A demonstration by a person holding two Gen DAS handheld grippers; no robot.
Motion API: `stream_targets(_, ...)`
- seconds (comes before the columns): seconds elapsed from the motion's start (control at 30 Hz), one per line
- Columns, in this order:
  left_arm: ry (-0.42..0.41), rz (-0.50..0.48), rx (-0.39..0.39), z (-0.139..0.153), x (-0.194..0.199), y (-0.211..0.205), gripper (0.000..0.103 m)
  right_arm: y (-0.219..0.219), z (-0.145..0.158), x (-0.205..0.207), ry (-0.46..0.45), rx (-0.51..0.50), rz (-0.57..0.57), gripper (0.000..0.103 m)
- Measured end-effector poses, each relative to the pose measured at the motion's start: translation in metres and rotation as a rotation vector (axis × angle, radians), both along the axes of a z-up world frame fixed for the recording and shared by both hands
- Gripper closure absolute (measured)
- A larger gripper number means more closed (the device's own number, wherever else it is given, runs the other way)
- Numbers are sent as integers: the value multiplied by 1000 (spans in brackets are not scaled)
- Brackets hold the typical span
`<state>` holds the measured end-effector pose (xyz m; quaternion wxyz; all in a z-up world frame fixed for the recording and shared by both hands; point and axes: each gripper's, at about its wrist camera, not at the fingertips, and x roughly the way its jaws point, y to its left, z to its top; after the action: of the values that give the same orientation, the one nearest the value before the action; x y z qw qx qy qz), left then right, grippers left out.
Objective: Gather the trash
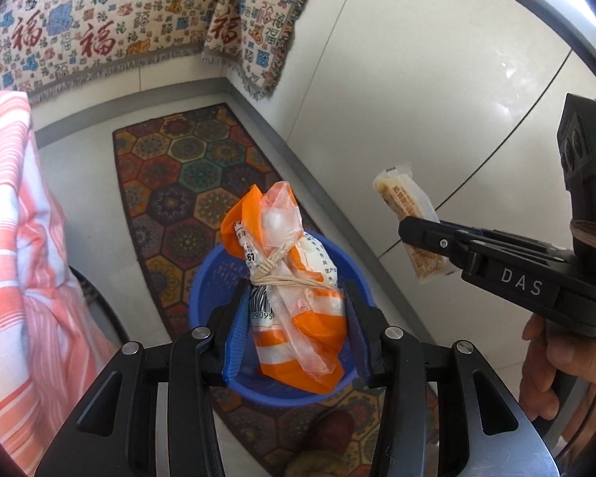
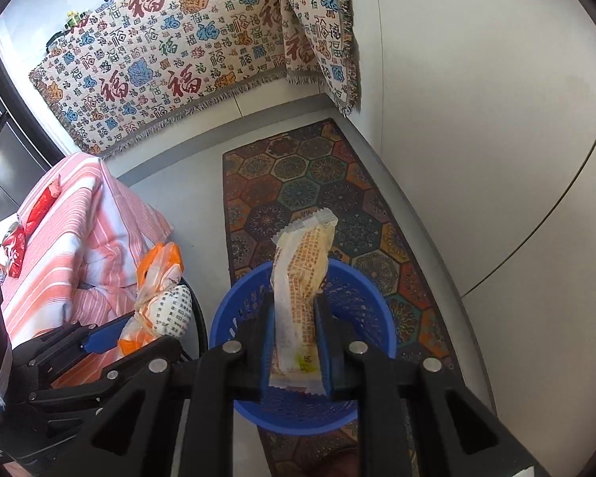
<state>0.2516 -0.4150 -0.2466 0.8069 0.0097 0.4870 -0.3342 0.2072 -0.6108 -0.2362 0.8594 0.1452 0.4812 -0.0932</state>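
With both grippers over the basket (image 2: 369,318), left gripper (image 1: 294,318) clamping the bag (image 1: 290,278), right gripper (image 2: 296,342) pinching the bar (image 2: 302,290), I centre each before I let go.

The right gripper (image 2: 296,342) has its fingers (image 2: 268,342) clamped on a pale snack wrapper (image 2: 302,278), which stands upright over the blue basket (image 2: 369,318) on the patterned rug (image 2: 298,183). At nine o'clock, the left gripper (image 2: 111,338) holds an orange-and-white bag (image 2: 163,298) beside striped pink bedding (image 2: 79,218).
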Motion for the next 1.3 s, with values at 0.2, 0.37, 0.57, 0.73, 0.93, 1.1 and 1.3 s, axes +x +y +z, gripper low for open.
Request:
stream_targets(0.2, -3, -29, 9, -4, 1, -8, 58, -6, -11, 5, 23, 46, -24, 84)
stream_targets(0.37, -16, -57, 35, -11, 1, -19, 56, -7, -20, 8, 39, 81, -40, 81)
stream_targets(0.57, -16, -47, 60, -20, 2, -22, 27, -11, -23, 7, 43, 81, -74, 60)
stream_targets(0.73, -34, -8, 40, 0, -6, -1, 27, 6, -1, 5, 22, -84, -73, 59)
stream_targets(0.93, -119, 59, 23, 61, -36, 65, 21, 62, 53, -5, -132, -260, -14, 45)
stream_targets(1.1, -156, 164, 57, 96, -56, 147, 17, 120, 85, -16, -234, -239, 73, 42)
stream_targets(1.3, -186, 352, 174, 96, -71, 255, 15, 211, 103, -8, -312, -264, 249, 38)
